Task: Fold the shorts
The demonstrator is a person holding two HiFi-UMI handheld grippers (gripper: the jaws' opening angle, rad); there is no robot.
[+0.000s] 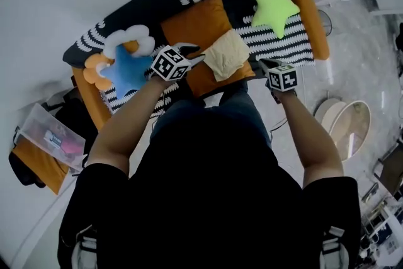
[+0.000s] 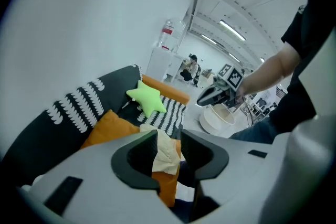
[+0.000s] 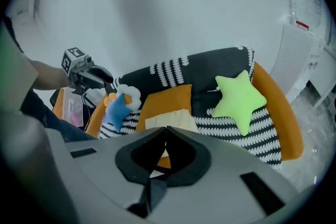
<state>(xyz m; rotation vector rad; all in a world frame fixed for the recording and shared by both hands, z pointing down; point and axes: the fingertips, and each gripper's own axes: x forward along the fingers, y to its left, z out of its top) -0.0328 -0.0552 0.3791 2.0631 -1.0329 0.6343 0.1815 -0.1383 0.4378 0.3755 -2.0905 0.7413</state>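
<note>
The cream shorts [image 1: 228, 55] lie folded in a small bundle on the front of the orange cushion [image 1: 195, 22] on the sofa. They also show in the left gripper view [image 2: 167, 155] and the right gripper view [image 3: 168, 119], beyond the jaws. My left gripper [image 1: 189, 57] [image 2: 169, 136] hovers in the air just left of the shorts, jaws apart with nothing between them. My right gripper [image 1: 267, 66] [image 3: 167, 127] hangs to the right of the shorts, its jaws shut and empty. Neither gripper touches the cloth.
A green star pillow [image 1: 272, 4] rests on the striped seat at the right. A blue star pillow [image 1: 129, 69] and a white cloud pillow [image 1: 129, 40] sit at the left. A clear bag [image 1: 53, 135] and a round white tub [image 1: 349, 126] stand on the floor.
</note>
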